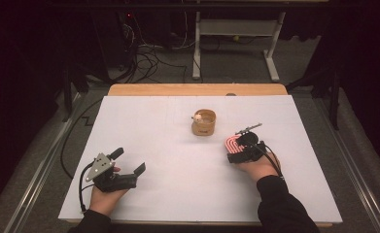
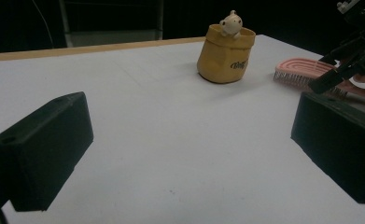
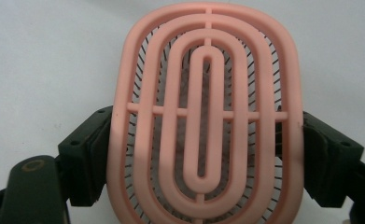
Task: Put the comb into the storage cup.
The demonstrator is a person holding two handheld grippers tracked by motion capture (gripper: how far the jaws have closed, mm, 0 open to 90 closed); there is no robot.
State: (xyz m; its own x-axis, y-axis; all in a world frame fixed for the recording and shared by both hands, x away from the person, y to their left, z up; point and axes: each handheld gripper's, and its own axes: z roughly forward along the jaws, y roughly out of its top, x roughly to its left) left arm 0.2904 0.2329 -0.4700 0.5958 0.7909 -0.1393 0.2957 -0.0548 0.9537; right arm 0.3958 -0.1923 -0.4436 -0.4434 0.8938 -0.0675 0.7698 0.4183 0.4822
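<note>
A pink vented hairbrush (image 1: 232,142) lies bristles-down on the white table at the right, and in the right gripper view its oval head (image 3: 206,116) sits between the two black jaws. My right gripper (image 1: 237,150) (image 3: 206,156) presses against both sides of the brush head. The left gripper view shows the brush (image 2: 301,70) with the right gripper (image 2: 339,70) over it. My left gripper (image 1: 128,161) (image 2: 189,154) rests at the front left, jaws wide apart with only bare table between them. A yellow cup with a small bear figure (image 1: 204,122) (image 2: 226,53) stands upright mid-table, apart from both grippers.
A white sheet (image 1: 178,184) covers the table, and a wooden edge (image 1: 197,90) shows at the back. Beyond the table are a desk frame (image 1: 236,29) and loose cables (image 1: 148,58) on the floor. A metal rail (image 1: 37,170) runs along the left side.
</note>
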